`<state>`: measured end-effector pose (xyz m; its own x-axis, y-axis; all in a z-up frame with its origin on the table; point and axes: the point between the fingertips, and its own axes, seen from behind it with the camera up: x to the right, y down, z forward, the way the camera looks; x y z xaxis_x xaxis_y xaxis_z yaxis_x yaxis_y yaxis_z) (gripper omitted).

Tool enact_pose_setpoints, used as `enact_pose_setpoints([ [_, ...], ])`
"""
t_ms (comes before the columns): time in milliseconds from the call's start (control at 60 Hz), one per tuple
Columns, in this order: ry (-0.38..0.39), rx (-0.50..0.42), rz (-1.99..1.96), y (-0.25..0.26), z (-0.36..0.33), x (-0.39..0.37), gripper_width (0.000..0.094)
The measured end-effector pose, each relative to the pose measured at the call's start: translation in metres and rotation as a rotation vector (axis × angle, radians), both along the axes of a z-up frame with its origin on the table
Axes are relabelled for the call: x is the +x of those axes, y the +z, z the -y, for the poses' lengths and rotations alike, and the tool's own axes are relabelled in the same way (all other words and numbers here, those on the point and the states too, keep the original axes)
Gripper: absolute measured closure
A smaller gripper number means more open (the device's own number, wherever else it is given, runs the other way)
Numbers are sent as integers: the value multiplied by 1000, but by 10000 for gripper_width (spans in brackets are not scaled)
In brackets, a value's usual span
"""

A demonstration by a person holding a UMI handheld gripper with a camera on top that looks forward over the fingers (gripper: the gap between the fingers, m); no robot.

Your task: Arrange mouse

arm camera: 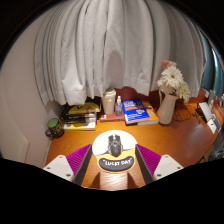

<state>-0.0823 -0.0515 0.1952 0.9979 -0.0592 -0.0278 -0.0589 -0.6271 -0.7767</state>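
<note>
A black mouse (113, 143) sits on a round cream mouse mat (112, 159) with a dark band reading "LUCKY DAY", on the wooden desk (150, 135). My gripper (113, 163) is open. Its purple-padded fingers (72, 158) stand wide apart on either side of the mat. The mouse lies between the fingertips and slightly ahead of them, with a clear gap on both sides. Nothing is held.
Beyond the mouse stand a cream jug (108, 102), a small bottle (119, 105), a blue book (136, 110) and a stack of books (80, 116). A vase of flowers (170, 92) stands at the right, a dark green cup (55, 127) at the left. White curtains (100, 45) hang behind.
</note>
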Motion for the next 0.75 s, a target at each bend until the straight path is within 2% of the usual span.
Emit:
enact_pose_setpoints([
  [150,-15,44,-9,34,56,-11,75],
  [333,4,40,16,41,110,-28,77],
  [483,44,46,22,47,133,-46,75],
  [750,65,60,32,58,153,-60,73],
])
